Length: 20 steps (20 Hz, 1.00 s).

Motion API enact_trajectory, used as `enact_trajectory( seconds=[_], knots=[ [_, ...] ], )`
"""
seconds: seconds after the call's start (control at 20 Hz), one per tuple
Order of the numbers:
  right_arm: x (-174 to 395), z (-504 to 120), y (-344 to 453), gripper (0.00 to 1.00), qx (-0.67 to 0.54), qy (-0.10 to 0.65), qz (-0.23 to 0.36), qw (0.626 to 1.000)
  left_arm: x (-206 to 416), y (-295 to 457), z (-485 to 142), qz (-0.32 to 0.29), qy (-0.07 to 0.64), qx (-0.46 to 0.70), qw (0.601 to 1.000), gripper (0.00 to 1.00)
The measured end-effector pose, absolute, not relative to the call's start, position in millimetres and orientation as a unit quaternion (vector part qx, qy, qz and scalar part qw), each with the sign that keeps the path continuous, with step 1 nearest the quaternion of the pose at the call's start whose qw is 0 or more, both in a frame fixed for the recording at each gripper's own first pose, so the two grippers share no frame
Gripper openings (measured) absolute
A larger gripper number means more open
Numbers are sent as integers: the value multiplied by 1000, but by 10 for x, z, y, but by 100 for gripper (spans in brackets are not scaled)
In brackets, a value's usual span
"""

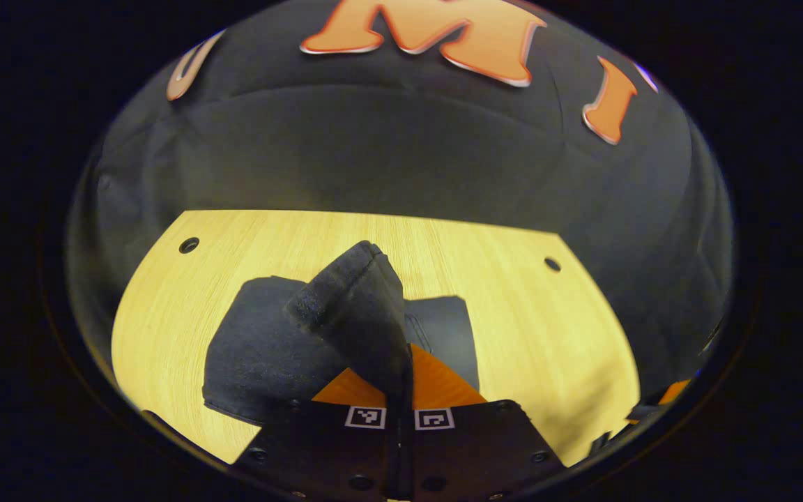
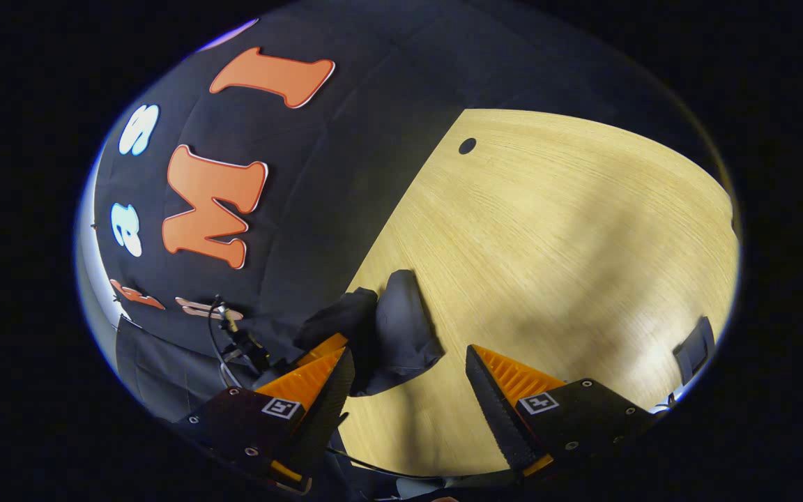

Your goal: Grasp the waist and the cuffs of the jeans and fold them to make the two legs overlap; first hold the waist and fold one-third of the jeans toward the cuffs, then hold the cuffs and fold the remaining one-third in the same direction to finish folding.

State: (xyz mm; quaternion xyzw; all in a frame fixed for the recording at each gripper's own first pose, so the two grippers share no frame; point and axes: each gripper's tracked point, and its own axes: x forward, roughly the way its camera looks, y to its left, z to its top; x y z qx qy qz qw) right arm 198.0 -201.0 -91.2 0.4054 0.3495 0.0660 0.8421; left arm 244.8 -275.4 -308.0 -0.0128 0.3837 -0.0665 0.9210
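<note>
Your left hand-held gripper (image 1: 399, 390) is clenched on a raised fold of the jeans (image 1: 269, 348), lifted off the bench (image 1: 513, 293). Your right hand-held gripper (image 2: 408, 397) hangs released beside them. The jeans look already compact, so you're likely on the last of the 2 folds.

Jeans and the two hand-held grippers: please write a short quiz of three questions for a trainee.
1. True or false: the left hand-held gripper is shut on the jeans.
2. The right hand-held gripper is: A) open, B) shut on the jeans, C) shut on nothing.
3. Fill in: the jeans lie on the wooden ____.

Key
1. True; a fold of cloth rises from between its fingers.
2. A; its fingers stand apart, holding nothing.
3. table.
</note>
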Motion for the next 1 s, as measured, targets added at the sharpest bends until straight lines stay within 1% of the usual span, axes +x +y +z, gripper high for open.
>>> enact_trajectory(
  seconds=[0.1,0.15,0.2,0.3,0.4,0.55,0.7,0.85,1.0],
  knots=[
    [1950,-931,-2129,98,406,349,61,842,2403,-2787,-3179,-43,381,38,923,1],
    [1949,-937,-2165,98,408,350,59,841,2386,-2847,-3205,-48,383,41,922,1],
    [1948,-939,-2202,98,409,351,58,841,2366,-2998,-3260,-61,388,29,919,4],
    [1969,-946,-2249,98,407,349,55,842,2283,-3332,-3340,-95,407,-6,908,52],
    [1981,-932,-2252,98,399,350,53,845,2200,-3459,-3289,-107,412,2,905,100],
    [1988,-842,-2197,98,377,349,63,855,2144,-3480,-3048,-124,384,29,915,100],
    [2131,-566,-1941,98,353,335,79,870,2085,-3317,-2571,-133,346,21,929,100],
    [2221,-221,-1669,98,306,305,100,896,1997,-2954,-1818,-123,286,8,950,100],
    [2318,180,-1333,98,226,264,116,930,1883,-2441,-1017,-108,219,-3,970,99]
  ],
)
